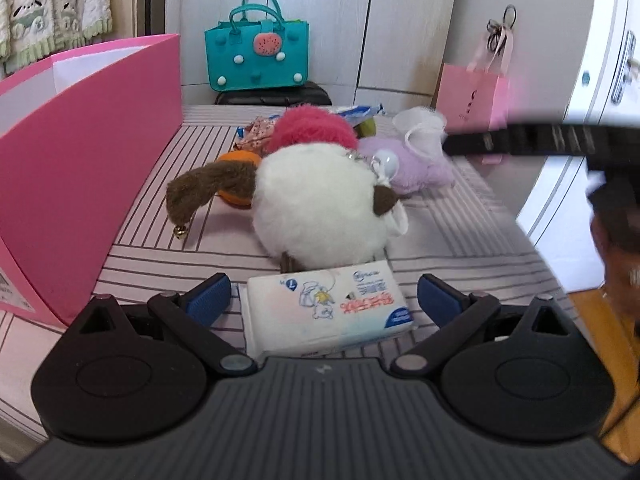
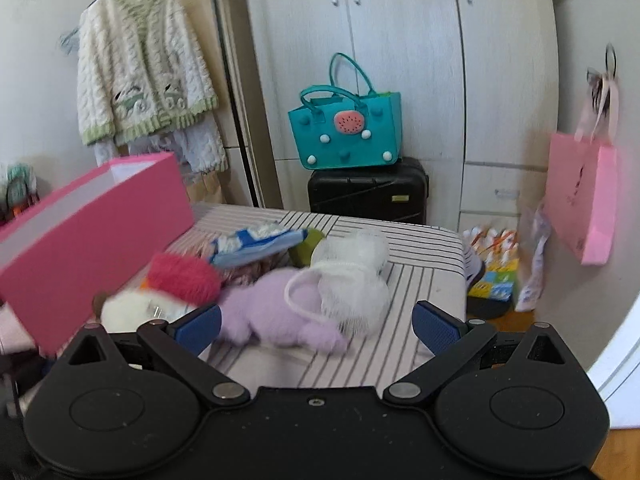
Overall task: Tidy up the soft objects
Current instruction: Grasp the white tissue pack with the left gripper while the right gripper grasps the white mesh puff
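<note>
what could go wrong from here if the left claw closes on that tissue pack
1. The left claw is open around the tissue pack, but the white plush ball sits right against the pack's far edge; pushing forward could catch its fur or roll it away.
2. The pack looks soft and lies skewed between the fingers, so it may crumple or twist out.
3. The pink box stands close on the left; a swing could knock it.

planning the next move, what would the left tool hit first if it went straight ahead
The tissue pack, already lying between the open left tool; just behind it sits the white plush toy.
</note>
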